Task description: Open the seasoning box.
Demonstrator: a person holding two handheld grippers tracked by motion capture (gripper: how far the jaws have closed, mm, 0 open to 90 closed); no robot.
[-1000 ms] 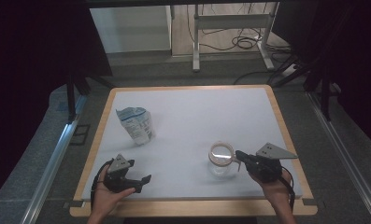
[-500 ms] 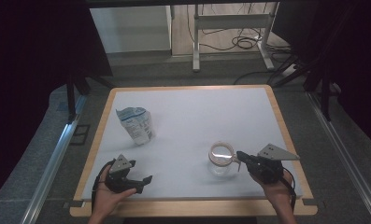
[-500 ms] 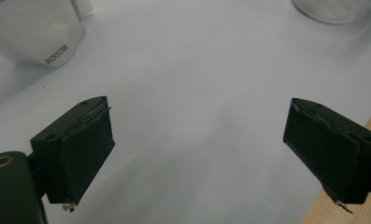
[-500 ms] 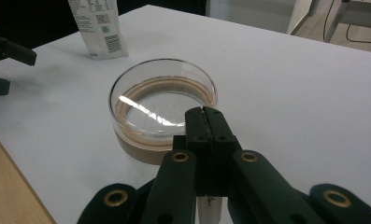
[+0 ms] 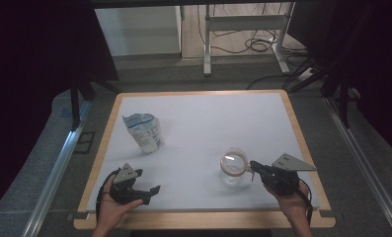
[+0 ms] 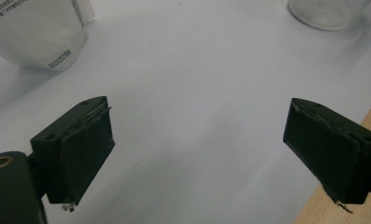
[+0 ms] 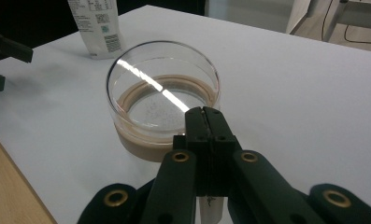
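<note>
My right claw (image 7: 205, 110) was pressed together with nothing between, its tip just at the near rim of the jar (image 5: 234, 169). My left claw (image 6: 197, 154) stood wide apart, holding nothing, well left of the jar. Nothing had shifted in the last second, so no grasp had begun; the pouch (image 5: 143, 131) stood beyond it.

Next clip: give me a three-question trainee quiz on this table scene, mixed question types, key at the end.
1. True or false: the left hand-held gripper stands open with nothing between its jaws.
2. Which thing stands nearest the right hand-held gripper? A) pouch B) glass jar C) a spoon
3. Fill in: the pouch stands on the ____ half of the white mat in the high view.

Key: 1 true; 2 B; 3 left.
</note>
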